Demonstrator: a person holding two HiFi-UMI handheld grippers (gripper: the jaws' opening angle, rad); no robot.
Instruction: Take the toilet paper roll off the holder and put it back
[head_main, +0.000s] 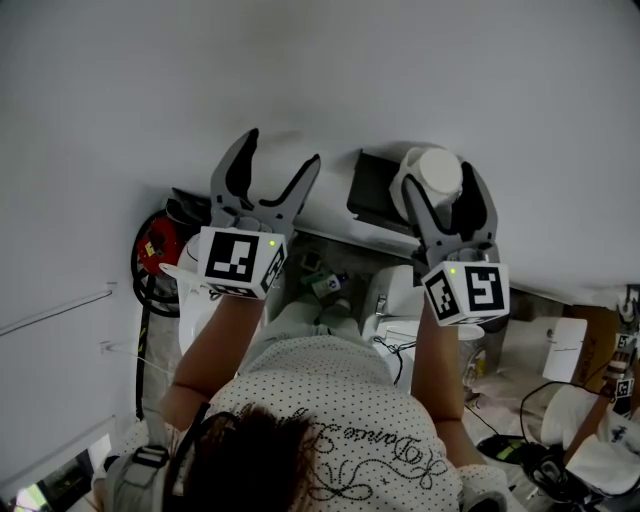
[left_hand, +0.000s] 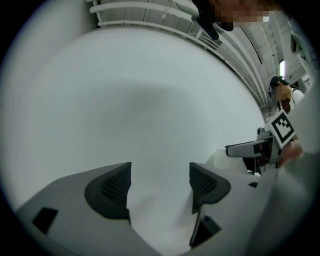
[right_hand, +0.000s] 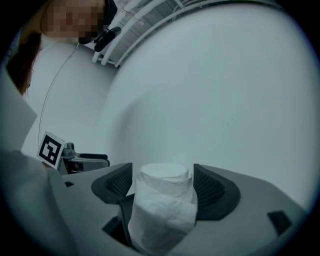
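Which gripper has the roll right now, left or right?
The right gripper: its jaws are clamped on the white toilet paper roll. The left gripper is open, with nothing between its jaws.

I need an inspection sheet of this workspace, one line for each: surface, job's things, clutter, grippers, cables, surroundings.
Surface: plain white wall; no table seen.
Job's things: white toilet paper roll held by the right hand-held gripper; black wall-mounted holder close beside it, contact cannot be told.
Clutter: red round object; small items near it, too small to name.
Grippers: left hand-held gripper open, empty; right one shut on the roll.
Cables: thin black cable below the red object.
Surroundings: white rails at the wall's edge.
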